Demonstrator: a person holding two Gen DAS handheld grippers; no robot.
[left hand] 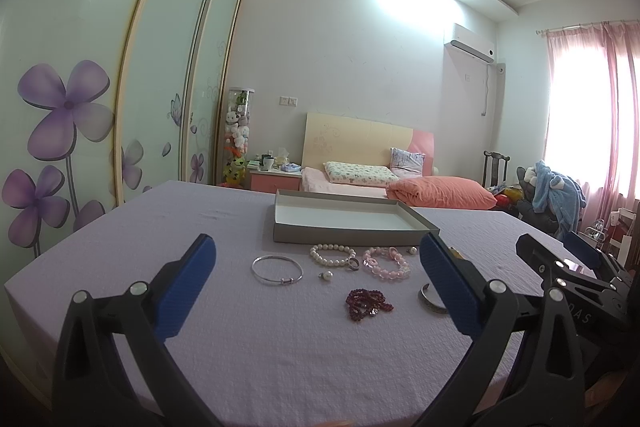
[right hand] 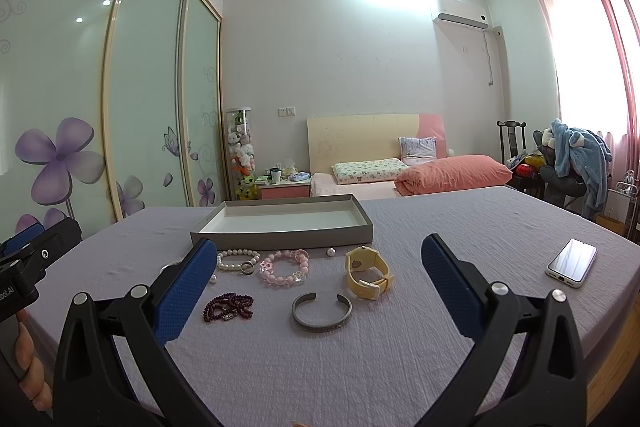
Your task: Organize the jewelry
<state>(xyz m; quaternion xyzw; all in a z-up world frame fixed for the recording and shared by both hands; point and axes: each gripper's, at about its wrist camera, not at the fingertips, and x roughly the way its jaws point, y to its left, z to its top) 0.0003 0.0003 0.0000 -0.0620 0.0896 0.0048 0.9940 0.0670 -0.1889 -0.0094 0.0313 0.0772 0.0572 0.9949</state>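
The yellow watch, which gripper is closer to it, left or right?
Right. The yellow watch lies just ahead, between the open fingers of the right gripper. The left gripper, also open, sits further left, facing the silver bangle.

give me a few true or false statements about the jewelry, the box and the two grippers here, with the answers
1. The shallow grey cardboard box already holds a bracelet. False: its white inside is bare; all the jewelry lies on the lilac bedspread.
2. The yellow wristwatch lies right of the pink bead bracelet. True.
3. The right gripper is shut on the open grey metal cuff. False: its jaws stand wide open, holding nothing.
4. The left gripper is open and empty. True.
5. The dark red bead strand lies inside the box. False: it lies on the bedspread, nearer the camera than the white pearl bracelet.
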